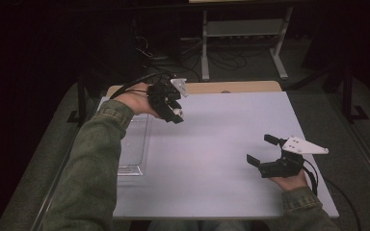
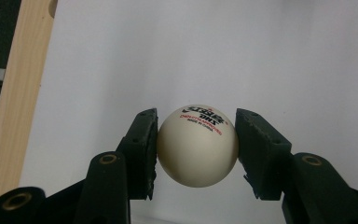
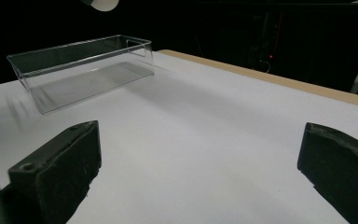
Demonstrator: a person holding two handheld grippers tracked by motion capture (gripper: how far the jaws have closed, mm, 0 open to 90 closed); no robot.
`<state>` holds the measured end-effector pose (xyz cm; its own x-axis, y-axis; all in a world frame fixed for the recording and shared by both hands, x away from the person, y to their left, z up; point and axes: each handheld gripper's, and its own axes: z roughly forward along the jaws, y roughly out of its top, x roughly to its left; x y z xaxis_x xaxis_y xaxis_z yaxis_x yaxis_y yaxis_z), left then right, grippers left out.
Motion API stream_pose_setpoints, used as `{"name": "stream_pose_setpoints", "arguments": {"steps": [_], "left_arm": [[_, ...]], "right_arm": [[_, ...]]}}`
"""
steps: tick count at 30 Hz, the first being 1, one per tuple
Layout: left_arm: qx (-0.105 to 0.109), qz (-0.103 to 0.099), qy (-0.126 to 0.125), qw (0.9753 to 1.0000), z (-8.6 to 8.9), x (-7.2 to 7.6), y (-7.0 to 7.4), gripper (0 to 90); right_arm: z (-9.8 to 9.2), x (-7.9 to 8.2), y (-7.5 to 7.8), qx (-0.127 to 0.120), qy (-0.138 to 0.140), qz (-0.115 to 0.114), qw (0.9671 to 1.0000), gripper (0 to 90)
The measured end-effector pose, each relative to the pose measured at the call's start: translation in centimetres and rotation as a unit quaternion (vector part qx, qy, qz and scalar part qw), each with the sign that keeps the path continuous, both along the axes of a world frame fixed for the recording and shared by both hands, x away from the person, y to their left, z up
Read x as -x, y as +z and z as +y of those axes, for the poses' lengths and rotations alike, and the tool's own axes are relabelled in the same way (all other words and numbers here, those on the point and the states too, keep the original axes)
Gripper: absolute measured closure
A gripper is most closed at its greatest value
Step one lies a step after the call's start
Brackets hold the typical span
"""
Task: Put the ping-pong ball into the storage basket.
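A cream table-tennis ball [image 2: 197, 145] with red and black print sits pinched between the two black jaws of my left gripper [image 2: 196, 149]. In the high view that left gripper [image 1: 172, 111] hangs above the table's far left part, with the ball [image 1: 177, 112] showing as a pale spot at its tip. My right gripper [image 1: 261, 150] stands open near the front right of the table, jaws wide apart and nothing between them. In its own view the right gripper [image 3: 198, 163] faces a clear plastic box [image 3: 81, 70]; the ball's pale underside [image 3: 103, 4] shows at the top edge.
The white table [image 1: 221, 144] has a wooden strip [image 1: 241, 87] along its far edge. The clear plastic box [image 1: 134, 147] stands at the left side, partly under the person's left sleeve [image 1: 94, 159]. Beyond the table are a dark floor, cables and a white frame [image 1: 243, 38].
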<state>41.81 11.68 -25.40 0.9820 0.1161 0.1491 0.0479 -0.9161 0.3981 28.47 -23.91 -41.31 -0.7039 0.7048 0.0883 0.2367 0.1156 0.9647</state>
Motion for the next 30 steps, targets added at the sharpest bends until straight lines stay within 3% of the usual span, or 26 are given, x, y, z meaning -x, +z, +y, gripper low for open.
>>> {"name": "stream_pose_setpoints", "arguments": {"steps": [9, 18, 21, 24, 30], "left_arm": [[-0.007, -0.001, -0.008, 0.9999, -0.2, 0.4, 0.9, 50.5], [-0.027, -0.008, -0.013, 0.9995, -0.5, 0.7, 2.5, 50.5], [-0.028, -0.006, -0.015, 0.9995, -0.1, 0.8, 2.7, 50.6], [-0.045, -0.007, -0.011, 0.9989, 0.5, 0.8, 2.7, 50.5], [-0.059, -0.005, -0.003, 0.9982, 2.2, 1.5, 2.9, 50.6]], "right_arm": [[0.2, 0.2, -0.1, 0.007, 0.001, 0.001, 1.0000, 0.0], [-0.1, 0.4, 0.0, 0.006, -0.004, 0.001, 1.0000, 0.0], [-0.3, 0.5, -0.1, 0.008, -0.006, 0.003, 0.9999, 0.0], [-0.4, 0.6, -0.2, 0.010, -0.009, 0.003, 0.9999, 0.0], [-0.6, 0.9, 0.0, 0.014, -0.013, 0.000, 0.9998, 0.0]]}}
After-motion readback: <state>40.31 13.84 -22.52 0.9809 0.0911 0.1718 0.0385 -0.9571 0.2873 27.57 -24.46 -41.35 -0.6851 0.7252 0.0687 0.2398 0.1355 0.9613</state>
